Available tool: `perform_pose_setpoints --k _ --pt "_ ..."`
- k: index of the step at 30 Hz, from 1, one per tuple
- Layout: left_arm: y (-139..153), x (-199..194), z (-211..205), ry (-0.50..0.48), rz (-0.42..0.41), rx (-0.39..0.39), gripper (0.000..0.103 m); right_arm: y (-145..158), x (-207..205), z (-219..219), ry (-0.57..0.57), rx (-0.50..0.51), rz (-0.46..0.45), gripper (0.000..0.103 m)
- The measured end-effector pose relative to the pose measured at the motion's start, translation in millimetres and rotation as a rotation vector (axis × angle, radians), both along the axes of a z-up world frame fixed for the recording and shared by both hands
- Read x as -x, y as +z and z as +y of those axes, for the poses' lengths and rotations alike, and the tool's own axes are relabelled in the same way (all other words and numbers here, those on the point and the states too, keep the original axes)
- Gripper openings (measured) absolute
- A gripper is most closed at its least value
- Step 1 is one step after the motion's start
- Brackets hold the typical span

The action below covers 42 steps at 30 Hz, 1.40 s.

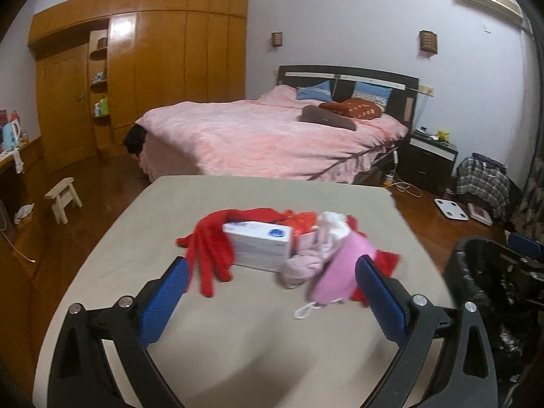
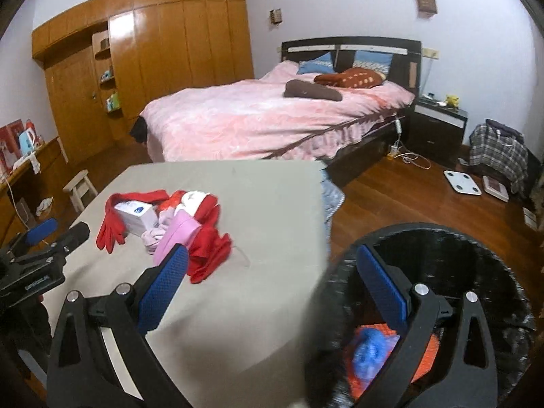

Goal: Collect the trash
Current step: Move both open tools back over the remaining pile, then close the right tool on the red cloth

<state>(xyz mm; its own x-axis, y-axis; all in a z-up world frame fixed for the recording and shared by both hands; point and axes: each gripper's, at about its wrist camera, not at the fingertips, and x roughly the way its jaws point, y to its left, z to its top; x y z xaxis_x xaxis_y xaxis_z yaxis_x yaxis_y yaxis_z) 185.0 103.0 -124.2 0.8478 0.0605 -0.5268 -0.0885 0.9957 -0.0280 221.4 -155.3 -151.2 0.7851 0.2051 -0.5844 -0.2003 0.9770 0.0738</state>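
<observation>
So it's a bedroom: beige desk (image 1: 238, 340) in the foreground, wood floor (image 2: 391, 197) around it, and a bed (image 1: 255, 136) with a pink cover behind. Big wooden wardrobe (image 1: 163, 61) along the back wall on the left, a dark nightstand (image 1: 428, 156) right of the bed, a little pale stool (image 1: 64, 197) on the floor to the left, and a white scale (image 2: 462, 182) lying on the floor on the right.

Left claw (image 1: 272, 302) hangs low over the desk, tilted down a bit, jaws spread wide with nothing between them. It points straight at the pile in the middle of the desk. Right claw (image 2: 272, 292) is also spread open and empty; one blue finger sits over the desk edge, the other over the bin (image 2: 476, 255). In the right wrist view the left claw shows at the far left edge.

The pile: a red glove (image 1: 210, 255) draped on the left, a white box (image 1: 261, 244) with blue print lying against it, a pink fuzzy bundle (image 1: 306, 261), a smooth pink piece (image 1: 340, 272) leaning on that, and more red cloth (image 2: 207, 255) at the right end. All touching each other, kind of a heap.

The bin is black, lined with a black bag, standing on the floor right beside the desk's right edge. Inside there's something blue (image 2: 369, 350) and something orange (image 2: 360, 377), both too blurry to say what they are.
</observation>
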Motion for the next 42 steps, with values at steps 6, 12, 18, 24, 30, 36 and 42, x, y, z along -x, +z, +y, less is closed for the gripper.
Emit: perform_pose_setpoints --k 6,12,18,24,30,36,42 --pt "-17 -6 20 0.036 0.023 0.002 0.096 -23 -18 28 0.029 0.016 0.041 0.096" --pt "-33 -14 32 0.058 0.045 0.009 0.095 -46 -38 48 0.04 0.024 0.082 0.096" --pt "-39 -18 37 0.064 0.043 0.0 0.095 -65 -60 61 0.056 0.032 0.136 0.082" --pt "-43 -21 38 0.062 0.049 0.009 0.095 -82 -77 69 0.073 -0.005 0.212 0.061" --pt "-48 -24 33 0.05 0.058 0.02 0.094 -90 -84 79 0.157 -0.051 0.277 0.012" --pt "-50 -28 19 0.018 0.066 0.023 0.093 -80 -75 71 0.156 -0.06 0.25 0.008" --pt "-51 -31 1 -0.022 0.068 0.03 0.091 -71 -60 54 0.127 -0.026 0.227 0.008"
